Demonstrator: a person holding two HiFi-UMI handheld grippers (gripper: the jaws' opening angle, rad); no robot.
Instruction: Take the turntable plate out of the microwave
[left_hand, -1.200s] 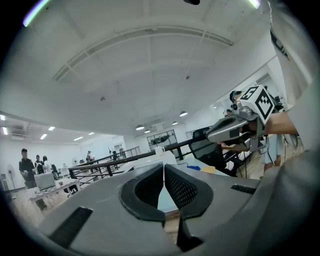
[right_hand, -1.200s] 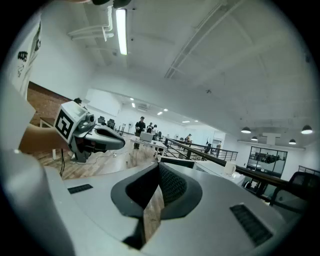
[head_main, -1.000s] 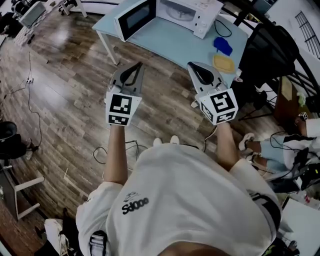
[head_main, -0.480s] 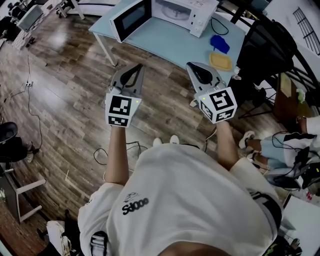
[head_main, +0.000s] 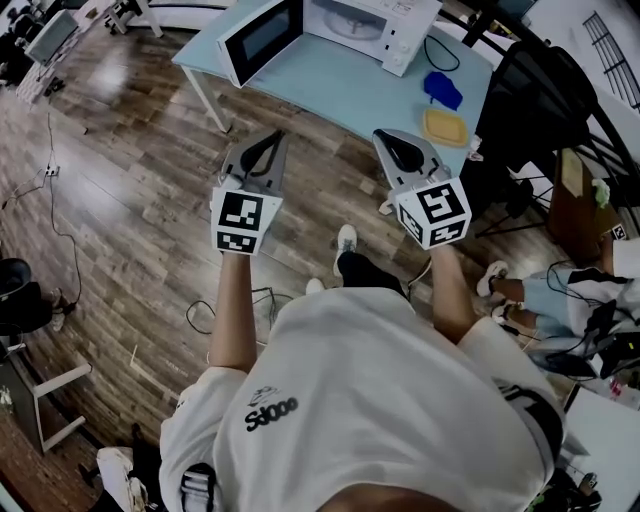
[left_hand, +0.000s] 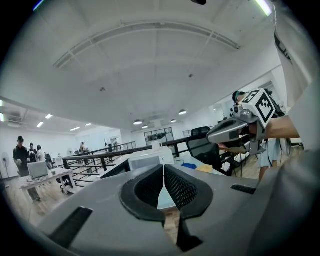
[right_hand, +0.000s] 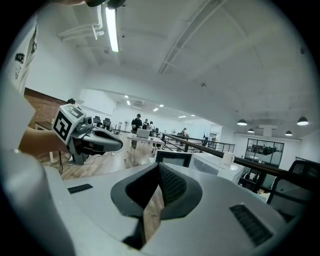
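Head view: one microwave (head_main: 335, 28), door open, on one worktop (head_main: 340, 90). One plate (head_main: 352, 20) sits inside it, dimly seen. Your left tongs (head_main: 277, 131) and right tongs (head_main: 380, 133) hang well short: approach step. Next, you reach inside.
Left gripper view: tongs clenched, empty.
Right gripper view: tongs clenched, empty.
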